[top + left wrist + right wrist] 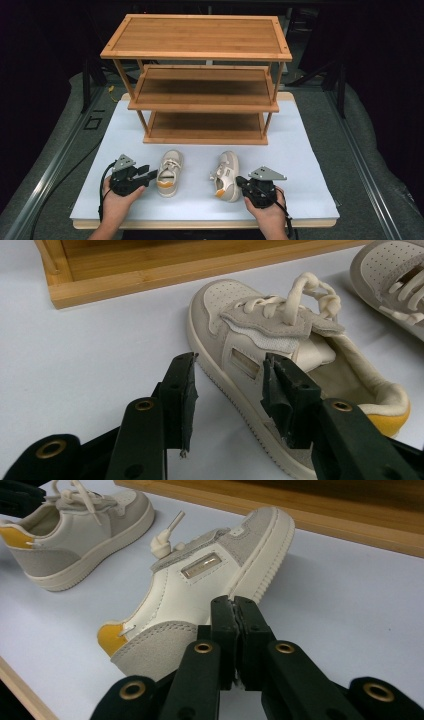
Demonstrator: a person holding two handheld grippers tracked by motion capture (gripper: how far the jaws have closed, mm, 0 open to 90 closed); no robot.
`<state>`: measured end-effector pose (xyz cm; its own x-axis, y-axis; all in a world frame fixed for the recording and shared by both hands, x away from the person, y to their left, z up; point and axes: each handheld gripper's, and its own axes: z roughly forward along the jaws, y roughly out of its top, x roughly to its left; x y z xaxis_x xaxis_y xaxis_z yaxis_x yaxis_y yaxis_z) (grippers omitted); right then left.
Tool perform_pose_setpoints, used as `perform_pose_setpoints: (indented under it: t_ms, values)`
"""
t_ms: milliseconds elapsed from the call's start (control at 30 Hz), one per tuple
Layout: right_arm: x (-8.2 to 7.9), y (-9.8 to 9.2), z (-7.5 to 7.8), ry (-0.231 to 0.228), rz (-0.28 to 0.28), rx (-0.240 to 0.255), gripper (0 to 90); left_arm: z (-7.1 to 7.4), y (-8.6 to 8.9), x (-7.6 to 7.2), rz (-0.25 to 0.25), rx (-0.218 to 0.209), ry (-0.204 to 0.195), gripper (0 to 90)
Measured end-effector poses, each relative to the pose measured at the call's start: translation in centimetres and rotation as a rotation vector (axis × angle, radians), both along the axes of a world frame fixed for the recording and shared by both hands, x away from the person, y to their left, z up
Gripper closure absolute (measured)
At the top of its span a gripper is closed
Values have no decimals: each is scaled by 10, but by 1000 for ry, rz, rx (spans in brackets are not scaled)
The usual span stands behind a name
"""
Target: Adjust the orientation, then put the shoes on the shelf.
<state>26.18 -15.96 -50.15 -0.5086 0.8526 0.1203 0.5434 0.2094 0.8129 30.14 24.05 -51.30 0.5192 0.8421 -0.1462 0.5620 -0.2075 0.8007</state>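
Two small beige sneakers with yellow heel tabs lie on the white mat. The left shoe (pixel 169 172) (pixel 260 335) stands upright, toe toward the rack. My left gripper (pixel 151 175) (pixel 230 360) is open, its jaws straddling that shoe's near side wall by the heel without pressing it. The right shoe (pixel 227 175) (pixel 200 580) is tipped on its side, sole turned away from the other shoe. My right gripper (pixel 240 181) (pixel 232 600) is shut with nothing visible between its jaws, and its tips are right by that shoe's heel and sole.
A three-tier bamboo shoe rack (pixel 200 50) stands at the back of the mat (pixel 300 165), its bottom shelf edge (pixel 150 270) (pixel 325 510) just beyond the shoes. Grey floor and metal rails flank the table on both sides.
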Motion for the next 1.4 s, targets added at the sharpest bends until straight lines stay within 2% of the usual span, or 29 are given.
perform_pose_setpoints:
  t_ms: [133, 267, 367, 467, 500, 600, 633, 700, 833, 900, 1000, 1033, 1133, 1400]
  values:
    - [1, -3, -1, 8, -13, 7, 882, 0, 0, 0, 0, -3, -1, 561]
    - [5, -9, -4, 34, -52, -4, 892, 0, 1, 0, 0, -8, -1, 559]
    - [7, -12, -7, 46, -58, 11, 897, 1, 1, 0, 0, -12, -3, 559]
    - [13, -20, -15, 91, -84, 18, 899, 2, 1, -1, 1, -29, -6, 559]
    - [13, -20, -15, 91, -84, 18, 899, 2, 2, -1, 1, -34, -9, 559]
    - [19, -25, -22, 148, -109, 31, 876, 4, 1, -2, -3, -46, -16, 556]
    - [20, -27, -24, 154, -109, 50, 865, 4, 1, -2, -3, -46, -16, 556]
    - [21, -29, -25, 164, -116, 54, 860, 4, 1, -2, -5, -53, -16, 555]
    - [20, -36, -19, 126, -145, 93, 799, 6, 1, -3, -12, -77, -18, 544]
    - [19, -37, -18, 118, -145, 95, 785, 7, 0, -4, -15, -82, -18, 537]
    - [15, -36, -13, 81, -158, 115, 730, 9, -1, -5, -29, -95, -11, 537]
    - [14, -35, -11, 50, -164, 119, 699, 9, -1, -5, -32, -98, -8, 537]
    - [10, -32, -7, 24, -153, 141, 667, 10, -5, -6, -49, -109, -5, 537]
    - [8, -23, -5, -18, -145, 139, 592, 4, -13, -2, -63, -113, 25, 495]
